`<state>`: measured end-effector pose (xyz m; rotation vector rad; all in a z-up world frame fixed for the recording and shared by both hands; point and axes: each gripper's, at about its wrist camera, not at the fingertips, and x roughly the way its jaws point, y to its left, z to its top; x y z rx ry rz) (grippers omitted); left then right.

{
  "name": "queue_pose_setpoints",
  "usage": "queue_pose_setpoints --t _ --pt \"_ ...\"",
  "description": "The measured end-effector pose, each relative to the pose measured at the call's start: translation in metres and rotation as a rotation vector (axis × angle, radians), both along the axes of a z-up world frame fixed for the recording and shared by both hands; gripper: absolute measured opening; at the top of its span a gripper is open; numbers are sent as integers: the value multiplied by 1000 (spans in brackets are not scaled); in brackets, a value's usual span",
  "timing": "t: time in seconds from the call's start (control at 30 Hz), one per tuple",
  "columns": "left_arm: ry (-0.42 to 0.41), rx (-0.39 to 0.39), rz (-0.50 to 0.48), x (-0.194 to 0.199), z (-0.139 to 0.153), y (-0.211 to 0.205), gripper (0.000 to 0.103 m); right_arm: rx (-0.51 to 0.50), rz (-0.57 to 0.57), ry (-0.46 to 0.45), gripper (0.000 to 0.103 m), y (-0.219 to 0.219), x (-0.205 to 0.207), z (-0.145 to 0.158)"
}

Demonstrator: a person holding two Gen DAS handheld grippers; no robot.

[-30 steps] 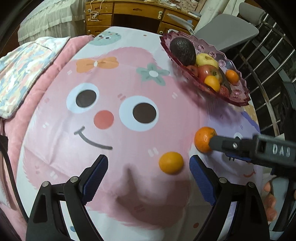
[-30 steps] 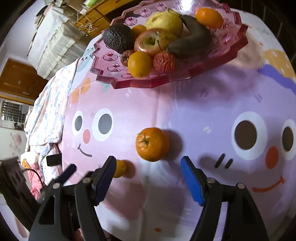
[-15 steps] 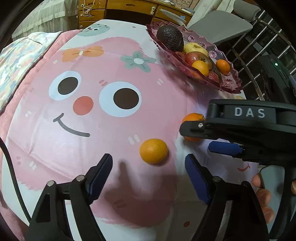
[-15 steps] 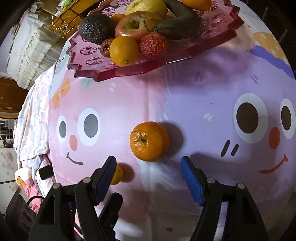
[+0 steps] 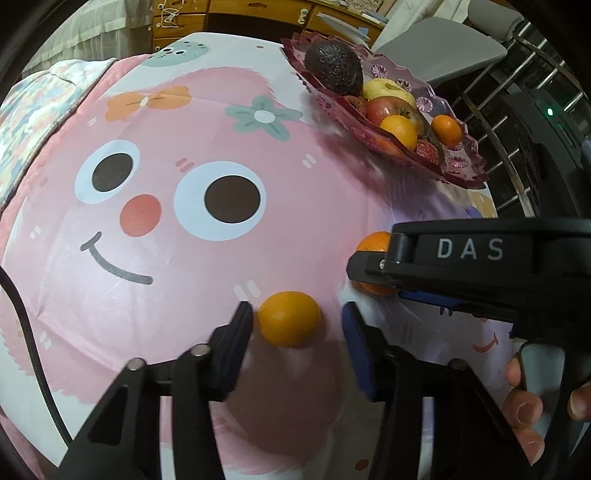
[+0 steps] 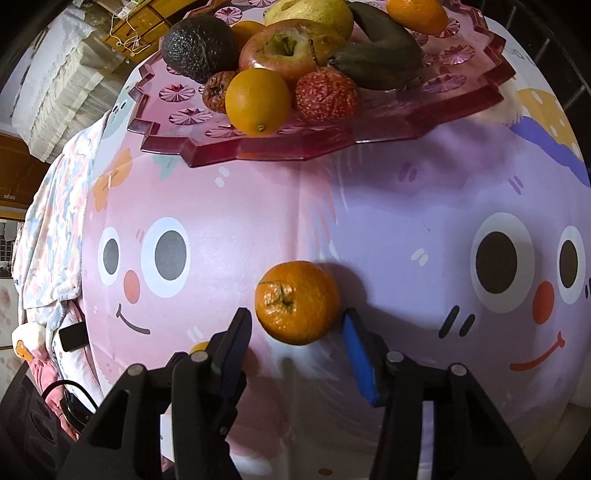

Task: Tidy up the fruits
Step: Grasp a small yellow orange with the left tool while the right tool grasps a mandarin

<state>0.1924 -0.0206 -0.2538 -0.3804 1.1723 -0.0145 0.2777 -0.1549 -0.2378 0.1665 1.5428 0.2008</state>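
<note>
A small smooth orange (image 5: pixel 289 318) lies on the pink cartoon cloth between the tips of my open left gripper (image 5: pixel 297 325); the jaws stand close on either side, not clamped. A larger tangerine with a stem (image 6: pixel 297 307) lies between the tips of my open right gripper (image 6: pixel 295 325); in the left wrist view the tangerine (image 5: pixel 373 243) is partly hidden behind the right gripper's black body. A red glass fruit tray (image 6: pixel 258 146) at the far side holds an avocado (image 6: pixel 199 46), an apple, a banana and oranges.
The cloth (image 5: pixel 184 295) covers a table. A patterned blanket (image 5: pixel 33 110) lies at the left edge. A wooden dresser (image 5: pixel 236 18), a grey chair and a metal railing (image 5: pixel 524 110) stand beyond the table. A black cable (image 5: pixel 26 325) runs at the left.
Both grippers moved forward and down onto their fruit. Each gripper's jaws have narrowed around its orange, which now sits between the fingertips.
</note>
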Motion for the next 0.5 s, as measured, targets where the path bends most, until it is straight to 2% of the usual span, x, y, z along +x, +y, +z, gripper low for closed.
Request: queue_pose_setpoints --t 0.07,0.2,0.5 --pt "5 10 3 1 -1 -1 40 0 5 -1 46 -1 1 -1" --pt "8 7 17 4 -4 2 34 10 10 -4 46 -4 2 -1" --pt "-5 -1 33 6 -2 5 34 21 43 -18 44 -9 6 3"
